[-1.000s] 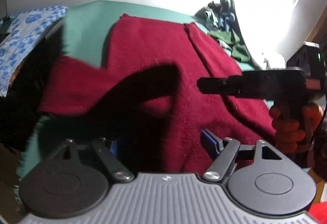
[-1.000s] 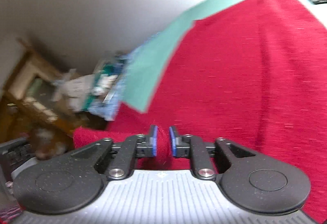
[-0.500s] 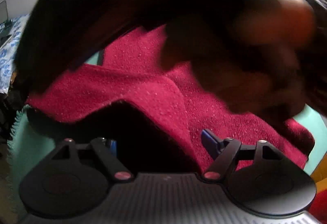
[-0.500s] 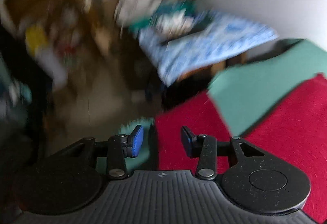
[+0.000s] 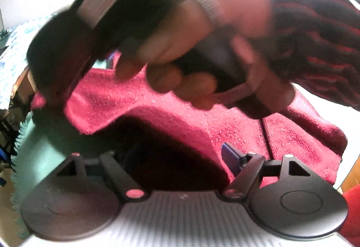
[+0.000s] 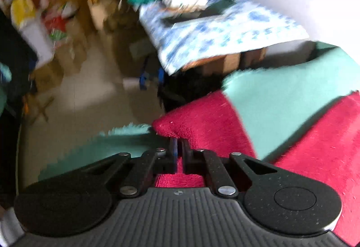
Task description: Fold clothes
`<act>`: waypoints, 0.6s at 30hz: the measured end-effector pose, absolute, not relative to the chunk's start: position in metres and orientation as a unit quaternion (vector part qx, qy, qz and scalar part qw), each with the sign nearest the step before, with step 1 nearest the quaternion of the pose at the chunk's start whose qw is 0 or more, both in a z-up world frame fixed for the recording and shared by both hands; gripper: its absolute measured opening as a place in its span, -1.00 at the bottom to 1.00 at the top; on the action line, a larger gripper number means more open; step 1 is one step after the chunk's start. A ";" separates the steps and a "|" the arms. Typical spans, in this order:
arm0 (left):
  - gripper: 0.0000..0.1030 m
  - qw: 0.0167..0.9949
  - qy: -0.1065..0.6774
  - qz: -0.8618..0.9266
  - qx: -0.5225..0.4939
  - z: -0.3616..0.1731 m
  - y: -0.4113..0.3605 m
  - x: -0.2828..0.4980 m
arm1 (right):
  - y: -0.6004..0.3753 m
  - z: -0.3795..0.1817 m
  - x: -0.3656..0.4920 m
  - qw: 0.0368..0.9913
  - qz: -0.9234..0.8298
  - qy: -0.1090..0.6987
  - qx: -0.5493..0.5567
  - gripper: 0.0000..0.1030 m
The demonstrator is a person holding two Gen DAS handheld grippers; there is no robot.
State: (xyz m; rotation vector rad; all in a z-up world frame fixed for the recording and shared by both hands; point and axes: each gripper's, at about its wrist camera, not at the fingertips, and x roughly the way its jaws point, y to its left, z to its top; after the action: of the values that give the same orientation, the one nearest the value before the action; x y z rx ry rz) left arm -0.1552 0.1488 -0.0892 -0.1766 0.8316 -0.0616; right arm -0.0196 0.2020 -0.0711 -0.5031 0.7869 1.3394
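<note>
The red sweater (image 5: 202, 121) lies spread on a green cloth (image 6: 281, 98) that covers the work surface, and one sleeve (image 6: 202, 121) reaches out to the left edge, its cuff right at the cloth's fringe. The step in hand looks like folding that sleeve in over the body. The right gripper (image 6: 178, 152) has its jaws pressed together on the sleeve near the cuff, red knit bunched between and under the pads. From the left side you see the hand (image 5: 193, 60) that carries it, wrapped around the dark handle, with a dark red-striped sleeve behind it; hand and tool are blurred, crossing high over the sweater and tilting downward toward the far left.

The left gripper (image 5: 177, 157) hangs at the near edge with its jaws standing wide apart; one blue pad (image 5: 229, 157) shows, and nothing is pinched between them, only a shadowed fold of sweater beneath.

Next, I would judge, the pinched sleeve must be lifted and carried to the right across the chest, laid flat, with the grip kept firm so the knit does not slip out.
</note>
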 end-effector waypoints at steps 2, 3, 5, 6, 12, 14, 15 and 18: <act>0.51 0.910 0.404 -0.031 -0.082 -0.089 0.148 -0.153 | 0.185 -0.061 -0.012 0.707 0.589 0.344 -0.189 -0.94; 0.52 0.910 0.404 -0.033 -0.081 -0.089 0.146 -0.152 | 0.176 -0.056 -0.008 0.718 0.585 0.339 -0.169 -0.94; 0.49 0.911 0.405 -0.032 -0.075 -0.089 0.145 -0.153 | 0.160 -0.048 0.000 0.742 0.569 0.329 -0.135 -0.94; 0.47 0.910 0.407 -0.030 -0.071 -0.089 0.145 -0.156 | 0.152 -0.045 0.005 0.755 0.557 0.326 -0.114 -0.94; 0.05 0.906 0.417 -0.029 -0.070 -0.086 0.142 -0.151 | 0.077 -0.031 0.028 0.815 0.477 0.329 0.025 -0.94; -0.05 0.903 0.422 -0.030 -0.070 -0.084 0.139 -0.147 | 0.053 -0.028 0.029 0.830 0.450 0.326 0.049 -0.94; -0.05 0.903 0.424 -0.032 -0.068 -0.082 0.138 -0.144 | 0.041 -0.026 0.029 0.838 0.436 0.323 0.058 -0.94; -0.07 0.904 0.422 -0.040 -0.060 -0.074 0.133 -0.135 | 0.008 -0.026 0.026 0.857 0.396 0.322 0.069 -0.94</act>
State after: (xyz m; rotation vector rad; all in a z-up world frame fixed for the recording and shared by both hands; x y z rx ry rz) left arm -0.1348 0.1331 -0.0738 -0.1246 0.8719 -0.0827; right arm 0.0259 0.0076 -0.0262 0.1446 0.6758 0.8315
